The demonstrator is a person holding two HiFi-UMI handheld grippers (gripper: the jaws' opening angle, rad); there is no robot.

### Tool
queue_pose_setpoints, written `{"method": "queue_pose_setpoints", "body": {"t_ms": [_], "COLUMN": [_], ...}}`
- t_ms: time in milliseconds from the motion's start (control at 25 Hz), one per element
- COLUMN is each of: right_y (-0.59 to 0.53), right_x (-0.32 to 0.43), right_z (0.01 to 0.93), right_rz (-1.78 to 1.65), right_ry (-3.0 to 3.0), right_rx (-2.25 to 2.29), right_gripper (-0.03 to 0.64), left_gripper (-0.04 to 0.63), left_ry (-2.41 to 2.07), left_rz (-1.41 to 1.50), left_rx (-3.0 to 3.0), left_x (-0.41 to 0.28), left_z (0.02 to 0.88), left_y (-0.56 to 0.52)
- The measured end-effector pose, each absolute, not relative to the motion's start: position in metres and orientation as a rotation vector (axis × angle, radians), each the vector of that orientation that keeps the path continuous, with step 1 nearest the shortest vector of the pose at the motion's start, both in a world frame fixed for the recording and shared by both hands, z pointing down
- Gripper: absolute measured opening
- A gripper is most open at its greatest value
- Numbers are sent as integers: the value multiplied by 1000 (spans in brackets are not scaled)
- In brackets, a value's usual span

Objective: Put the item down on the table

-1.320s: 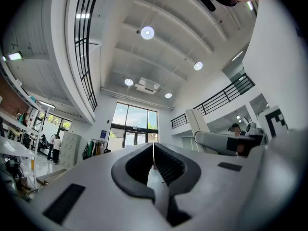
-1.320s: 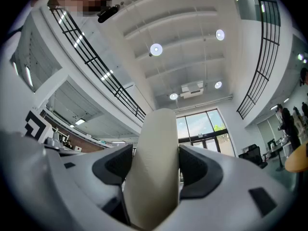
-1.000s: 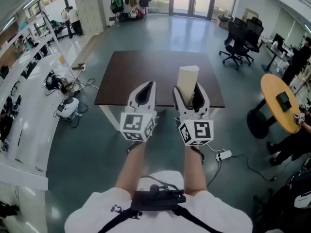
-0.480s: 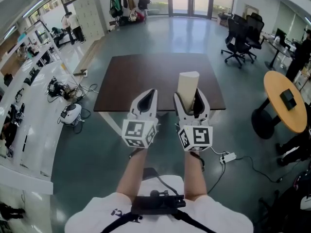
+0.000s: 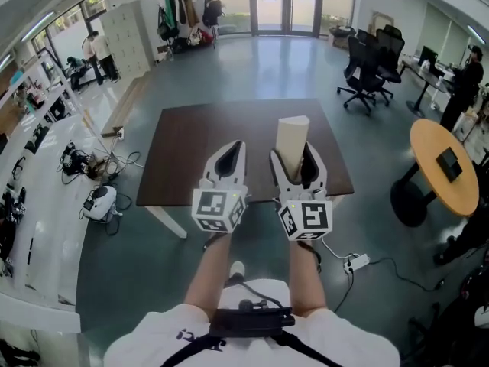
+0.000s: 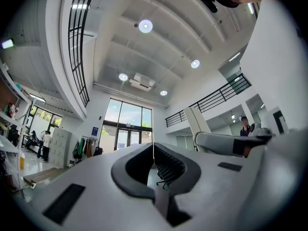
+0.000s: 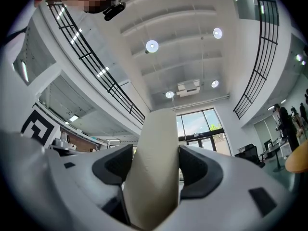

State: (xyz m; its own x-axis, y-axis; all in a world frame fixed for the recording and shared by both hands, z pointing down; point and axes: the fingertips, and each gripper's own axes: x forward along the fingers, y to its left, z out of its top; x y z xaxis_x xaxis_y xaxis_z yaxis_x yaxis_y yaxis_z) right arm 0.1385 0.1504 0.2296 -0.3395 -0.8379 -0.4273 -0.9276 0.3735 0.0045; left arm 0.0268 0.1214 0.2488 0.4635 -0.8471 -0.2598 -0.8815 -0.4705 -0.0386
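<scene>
A cream-coloured tube-like item (image 5: 291, 139) stands up out of my right gripper (image 5: 294, 156), which is shut on it; in the right gripper view the item (image 7: 153, 167) fills the gap between the dark pads. My left gripper (image 5: 228, 153) is held beside it, jaws shut together with nothing between them, as the left gripper view (image 6: 153, 154) shows. Both grippers are held in the air, tilted upward, above the near edge of a dark brown table (image 5: 191, 147) seen in the head view. The tabletop looks bare.
Black office chairs (image 5: 369, 61) stand far right. A round yellow table (image 5: 451, 186) is at the right. A power strip with cable (image 5: 353, 264) lies on the floor near the table leg. Benches and gear (image 5: 76, 159) line the left wall.
The head view has shifted slightly, so the table sits a little lower and nearer. Both grippers keep the same pose and the right one still holds the item.
</scene>
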Motion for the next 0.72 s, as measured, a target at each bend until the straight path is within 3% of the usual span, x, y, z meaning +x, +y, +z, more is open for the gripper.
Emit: {"method": "queue_pose_setpoints", "body": {"t_ms": [720], "right_y": [-92], "right_x": [44], "right_z": [225], "right_rz": [364], "right_ry": [2228], "right_rx": [-1568], "right_gripper": [311], "left_gripper": [14], "left_ry": [1489], "left_rz": [276], "left_rx": [-2557], "left_x": [-74], "left_z": [257], "left_y": [-123]}}
